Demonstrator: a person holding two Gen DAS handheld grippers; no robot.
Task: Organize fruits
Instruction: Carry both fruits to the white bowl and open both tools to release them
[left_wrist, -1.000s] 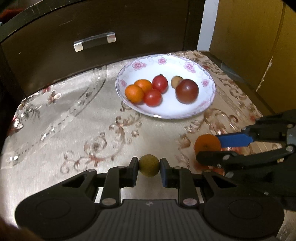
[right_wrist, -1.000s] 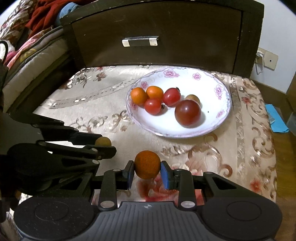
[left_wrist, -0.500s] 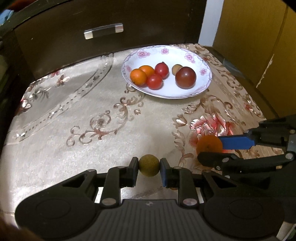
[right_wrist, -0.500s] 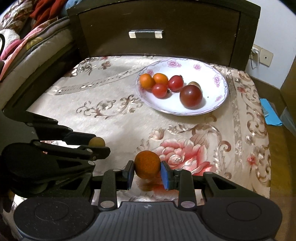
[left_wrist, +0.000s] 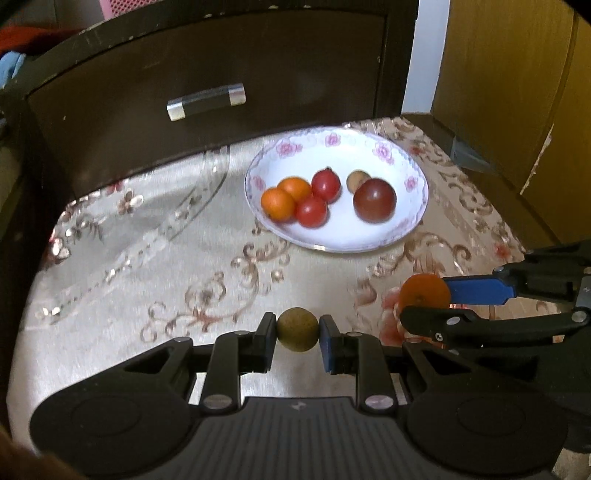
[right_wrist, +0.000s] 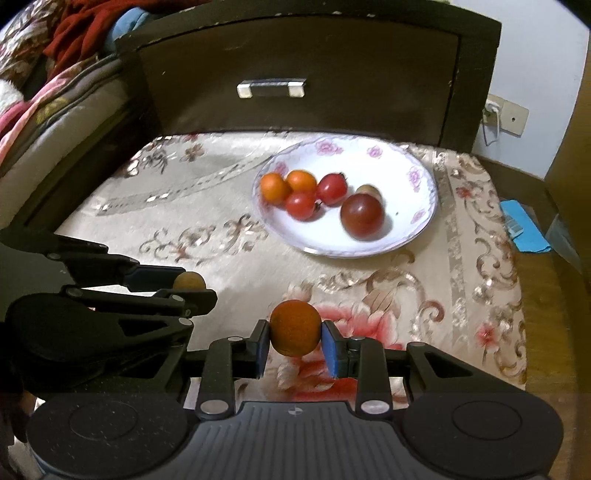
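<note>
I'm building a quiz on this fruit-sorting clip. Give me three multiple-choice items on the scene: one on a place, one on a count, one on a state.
1. Where is the plate?
A. On the patterned cloth, in front of the drawer
B. Inside the open drawer
C. On the floor

2. How many fruits lie in the plate?
A. Three
B. Six
C. Nine

3. What is the left gripper doing?
A. Standing open over the plate
B. Shut on a brownish fruit
C. Shut on the drawer handle

Answers:
1. A: the plate rests on the cloth below the closed drawer.
2. B: two orange, two small red, one large dark red and one small brown fruit partly hidden behind it.
3. B: its pads press both sides of the brownish fruit, while the right gripper is shut on an orange fruit.
</note>
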